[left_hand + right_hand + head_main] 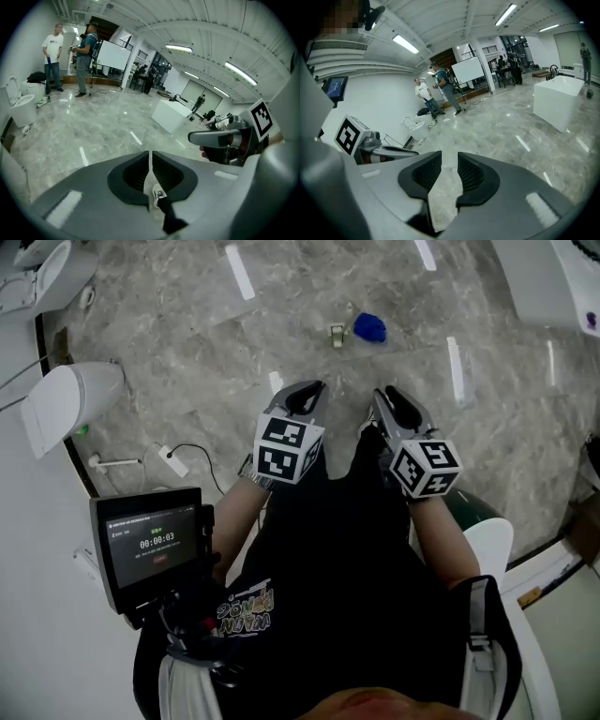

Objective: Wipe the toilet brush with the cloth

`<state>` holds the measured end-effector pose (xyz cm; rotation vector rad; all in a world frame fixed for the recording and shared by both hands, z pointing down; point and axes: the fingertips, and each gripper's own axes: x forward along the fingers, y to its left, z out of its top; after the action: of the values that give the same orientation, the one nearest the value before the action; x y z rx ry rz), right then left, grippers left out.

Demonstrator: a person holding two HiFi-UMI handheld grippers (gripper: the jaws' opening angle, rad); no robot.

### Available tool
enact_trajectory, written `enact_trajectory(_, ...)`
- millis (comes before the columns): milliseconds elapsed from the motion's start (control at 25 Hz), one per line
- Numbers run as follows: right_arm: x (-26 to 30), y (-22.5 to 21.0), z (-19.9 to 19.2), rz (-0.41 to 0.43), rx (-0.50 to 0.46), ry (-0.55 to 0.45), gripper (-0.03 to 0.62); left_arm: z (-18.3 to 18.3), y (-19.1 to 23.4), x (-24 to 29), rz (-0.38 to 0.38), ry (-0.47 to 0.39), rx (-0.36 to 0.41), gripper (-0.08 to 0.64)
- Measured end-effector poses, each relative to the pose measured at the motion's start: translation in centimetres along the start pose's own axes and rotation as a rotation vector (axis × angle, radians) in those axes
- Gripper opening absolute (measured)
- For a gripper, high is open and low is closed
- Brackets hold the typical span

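Cloth on floor, well ahead of left tool and right tool

The person holds both bare forearms out in front of the body, side by side and slightly apart, each claw pointing forward and slanting down with its marker cube facing up. The left claw has its jaws all but together, with only a thin slit between the pads and nothing in it. The right claw has its jaws a little apart, and that gap is empty too.
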<state>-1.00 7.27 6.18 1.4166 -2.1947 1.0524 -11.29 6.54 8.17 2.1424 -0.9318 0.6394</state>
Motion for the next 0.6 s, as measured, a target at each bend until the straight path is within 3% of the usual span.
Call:
enact_trajectory(120, 1.1, -3.5, -0.7, -0.002, 0.007, 0.033, 0.113, -0.9, 0.3, 3.3, 0.013, 0.042, 0.029, 0.055)
enact_trajectory(360, 4.0, -12.7, -4.4, 0.016, -0.054, 0.160, 0.146, -3.4, 0.8, 9.6, 0.081, 0.077, -0.006, 0.087)
enact_trajectory(600, 10.7, -25.7, -12.7, 0.073, -0.195, 0.288, 0.152, -8.3, 2.3, 18.5, 0.248, 0.077, 0.170, 0.100)
